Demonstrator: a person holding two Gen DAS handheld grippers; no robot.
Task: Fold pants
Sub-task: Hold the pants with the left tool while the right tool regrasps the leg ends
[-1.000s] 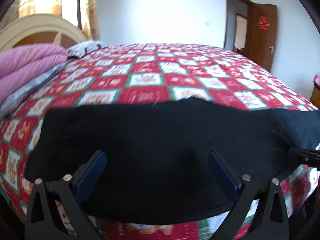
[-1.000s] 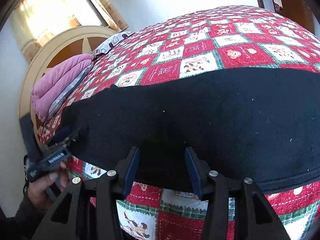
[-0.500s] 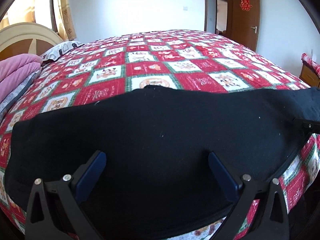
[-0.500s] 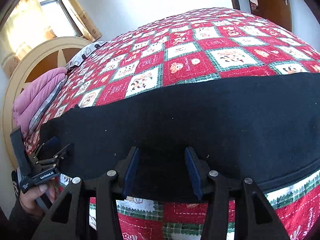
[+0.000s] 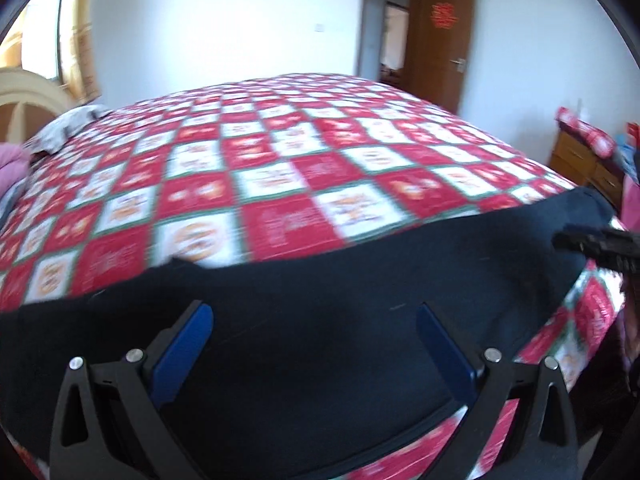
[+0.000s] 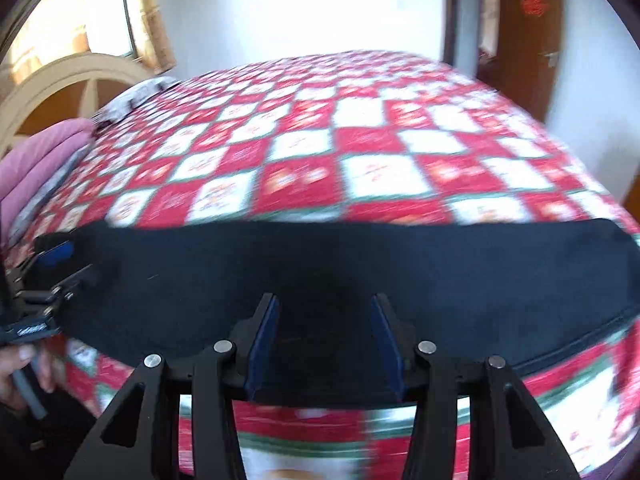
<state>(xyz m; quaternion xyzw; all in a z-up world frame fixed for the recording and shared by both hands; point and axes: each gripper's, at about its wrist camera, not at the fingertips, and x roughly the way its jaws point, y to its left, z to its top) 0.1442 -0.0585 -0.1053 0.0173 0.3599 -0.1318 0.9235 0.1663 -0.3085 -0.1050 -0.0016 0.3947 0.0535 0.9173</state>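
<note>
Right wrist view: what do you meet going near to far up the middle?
Right gripper, jaws apart → black pants lying across the near edge of the bed → red and white checked bedspread → white wall.

Bedroom interior: bed under a red-and-white checked quilt (image 5: 304, 168), cream arched headboard (image 6: 68, 80), sunlit curtained window (image 6: 108, 8), white wall (image 5: 224, 24), brown wooden door (image 5: 440, 40), wooden drawers (image 5: 580, 160) at right.
</note>
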